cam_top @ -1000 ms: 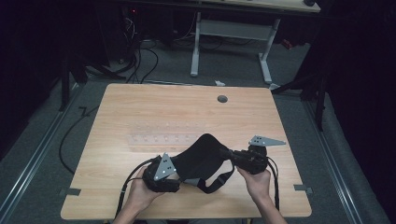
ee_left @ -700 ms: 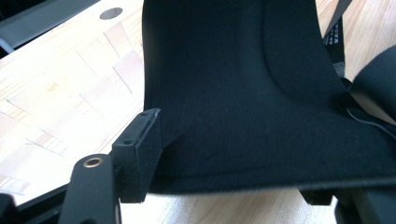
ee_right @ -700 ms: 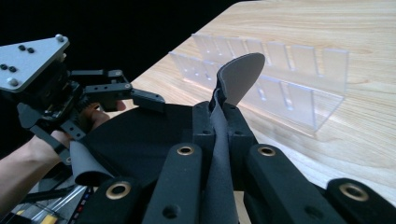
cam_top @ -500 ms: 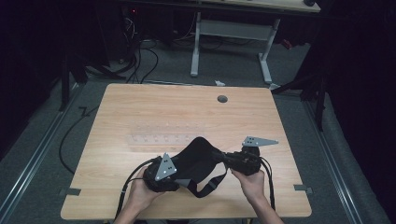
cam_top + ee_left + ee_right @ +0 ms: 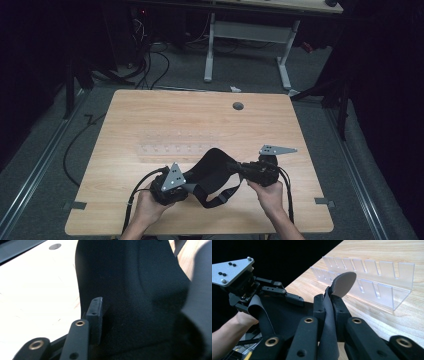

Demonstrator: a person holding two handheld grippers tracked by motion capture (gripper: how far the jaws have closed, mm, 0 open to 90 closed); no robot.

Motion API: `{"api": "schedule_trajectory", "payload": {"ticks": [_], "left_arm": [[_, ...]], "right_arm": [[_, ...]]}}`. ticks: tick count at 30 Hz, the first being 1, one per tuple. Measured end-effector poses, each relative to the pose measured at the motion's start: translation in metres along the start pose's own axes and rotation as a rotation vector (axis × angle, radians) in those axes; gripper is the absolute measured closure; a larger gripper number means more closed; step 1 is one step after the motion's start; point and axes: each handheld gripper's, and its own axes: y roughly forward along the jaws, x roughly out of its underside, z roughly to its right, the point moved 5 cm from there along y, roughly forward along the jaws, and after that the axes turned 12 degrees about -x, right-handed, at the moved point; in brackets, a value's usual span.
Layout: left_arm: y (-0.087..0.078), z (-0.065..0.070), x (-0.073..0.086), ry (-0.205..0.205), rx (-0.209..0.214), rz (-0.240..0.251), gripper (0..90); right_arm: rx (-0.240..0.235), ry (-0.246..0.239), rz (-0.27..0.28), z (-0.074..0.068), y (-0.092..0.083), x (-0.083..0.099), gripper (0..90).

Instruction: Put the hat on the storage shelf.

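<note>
Wooden table (image 5: 150,120); both grippers' fingers (image 5: 337,307) pinch black fabric (image 5: 212,165).

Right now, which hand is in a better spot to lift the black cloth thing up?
The right. Its tool is already pinched shut on a strap of the black fabric brace. The left tool has just been closing, with the fabric beside its one visible pad, but a firm grip isn't clear.

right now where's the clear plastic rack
In the high view the clear plastic rack lies on the wooden table, left of centre, just beyond the black pouch stretched between the left gripper and the right gripper.
</note>
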Motion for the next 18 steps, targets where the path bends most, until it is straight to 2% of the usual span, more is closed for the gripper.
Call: {"api": "schedule_trajectory", "payload": {"ticks": [1,2,3,4,5,8,9,10,11,13,18], "left_arm": [[-0.001,0.001,0.0,0.01,0.01,-0.005,69.6],[-0.003,0.003,0.001,0.016,0.039,-0.012,72.3],[-0.004,0.004,0.001,0.01,0.057,-0.016,75.0],[-0.004,0.004,0.001,0.01,0.057,-0.016,78.0],[-0.005,0.006,0.001,0.011,0.079,-0.023,78.0],[-0.01,0.014,0.001,0.011,0.143,-0.027,85.5],[-0.01,0.015,0.002,0.023,0.147,-0.032,86.2],[-0.01,0.016,0.003,0.023,0.147,-0.035,86.2],[-0.01,0.016,0.003,0.015,0.15,-0.036,86.2],[-0.011,0.015,0.0,-0.013,0.159,-0.029,86.3],[-0.016,0.006,-0.01,-0.082,0.159,-0.005,86.2]], "right_arm": [[0.009,-0.003,0.001,0.001,0.0,0.0,81.2],[0.019,-0.01,0.0,0.001,0.001,0.001,80.7],[0.03,-0.013,0.001,0.002,0.001,0.001,80.0],[0.036,-0.014,0.003,0.003,0.002,0.0,78.9],[0.036,-0.014,0.003,0.003,0.002,0.0,78.9],[0.049,-0.01,0.008,0.007,0.002,0.0,75.3],[0.048,-0.005,0.013,0.009,0.003,0.0,69.9],[0.048,-0.005,0.013,0.009,0.003,0.0,69.9],[0.05,-0.005,0.018,0.009,0.003,0.0,66.0],[0.047,-0.012,0.053,0.008,0.001,-0.001,54.1],[0.079,-0.043,0.084,0.007,-0.008,0.0,46.2]]}}
